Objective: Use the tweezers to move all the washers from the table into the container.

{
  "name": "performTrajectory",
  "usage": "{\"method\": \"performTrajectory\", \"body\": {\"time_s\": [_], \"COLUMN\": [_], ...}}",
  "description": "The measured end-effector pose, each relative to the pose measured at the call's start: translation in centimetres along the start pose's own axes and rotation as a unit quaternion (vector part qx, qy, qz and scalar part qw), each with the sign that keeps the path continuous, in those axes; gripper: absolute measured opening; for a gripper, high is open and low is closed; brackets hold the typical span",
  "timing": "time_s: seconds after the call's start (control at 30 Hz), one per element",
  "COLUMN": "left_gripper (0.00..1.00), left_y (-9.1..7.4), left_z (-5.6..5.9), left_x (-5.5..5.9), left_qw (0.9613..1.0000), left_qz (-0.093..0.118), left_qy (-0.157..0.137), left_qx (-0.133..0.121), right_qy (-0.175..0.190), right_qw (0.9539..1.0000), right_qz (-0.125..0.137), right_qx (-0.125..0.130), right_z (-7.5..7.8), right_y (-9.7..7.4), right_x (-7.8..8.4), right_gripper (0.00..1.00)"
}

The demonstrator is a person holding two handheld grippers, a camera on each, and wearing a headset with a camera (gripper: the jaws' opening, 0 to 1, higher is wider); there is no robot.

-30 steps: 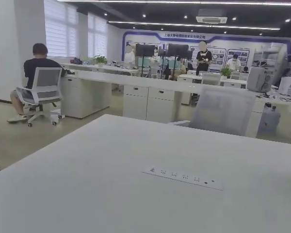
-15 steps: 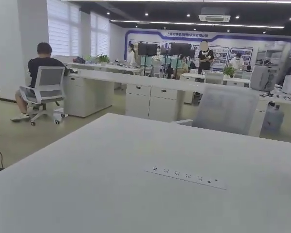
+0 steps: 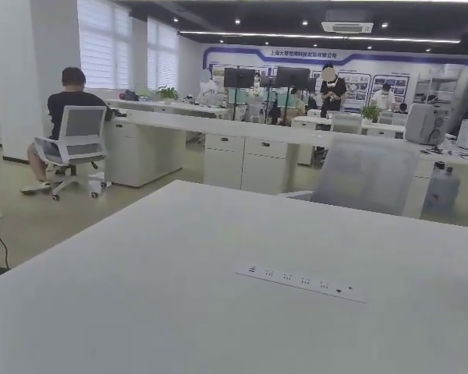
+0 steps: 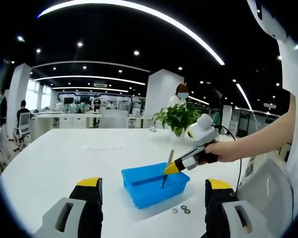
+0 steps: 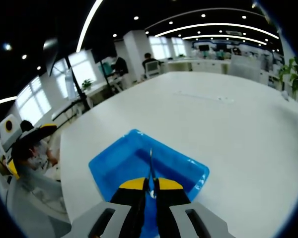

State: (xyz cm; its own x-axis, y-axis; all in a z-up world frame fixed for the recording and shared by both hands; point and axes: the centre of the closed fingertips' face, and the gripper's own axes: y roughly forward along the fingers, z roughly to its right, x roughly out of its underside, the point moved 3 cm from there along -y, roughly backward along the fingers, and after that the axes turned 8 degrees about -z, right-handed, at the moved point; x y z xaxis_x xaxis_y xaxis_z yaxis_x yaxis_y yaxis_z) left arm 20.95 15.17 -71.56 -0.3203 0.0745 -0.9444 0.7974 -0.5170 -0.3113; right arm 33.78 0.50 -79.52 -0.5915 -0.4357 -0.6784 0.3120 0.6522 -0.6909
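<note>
The left gripper [image 4: 154,183], its yellow-tipped jaws held wide apart, was pointed at a blue rectangular plastic container [image 4: 148,197] set on the white workbench [image 4: 64,158]. Thin metal tweezers [image 4: 163,179] were seen clamped between the closed jaws of the right gripper [image 4: 171,169], tips pointing down into the container. A few small metal washers [image 4: 181,209] were pictured on the tabletop, just beside the container's near right corner.
</note>
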Motion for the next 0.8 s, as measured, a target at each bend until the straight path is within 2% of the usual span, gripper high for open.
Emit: {"method": "performTrajectory", "body": {"time_s": [0.3,0.47,0.8], "left_gripper": [0.86,0.86,0.86], "left_y": [0.0,0.0,-0.1], "left_z": [-0.1,0.0,0.1], "left_x": [0.2,0.3,0.2], "left_qw": [1.0,1.0,1.0], "left_qz": [-0.002,-0.006,-0.007], "left_qy": [0.002,0.003,0.004], "left_qx": [0.0,0.0,0.0], "right_qy": [-0.013,-0.017,-0.025], "right_qw": [0.9996,0.9989,0.9976], "right_qz": [0.022,0.044,0.063], "right_qx": [0.009,0.002,-0.016], "right_z": [-0.7,-1.4,-3.2], "right_y": [-1.0,-2.0,-3.6], "right_x": [-0.4,-1.4,-1.7], "right_gripper": [0.04,0.04,0.04]}}
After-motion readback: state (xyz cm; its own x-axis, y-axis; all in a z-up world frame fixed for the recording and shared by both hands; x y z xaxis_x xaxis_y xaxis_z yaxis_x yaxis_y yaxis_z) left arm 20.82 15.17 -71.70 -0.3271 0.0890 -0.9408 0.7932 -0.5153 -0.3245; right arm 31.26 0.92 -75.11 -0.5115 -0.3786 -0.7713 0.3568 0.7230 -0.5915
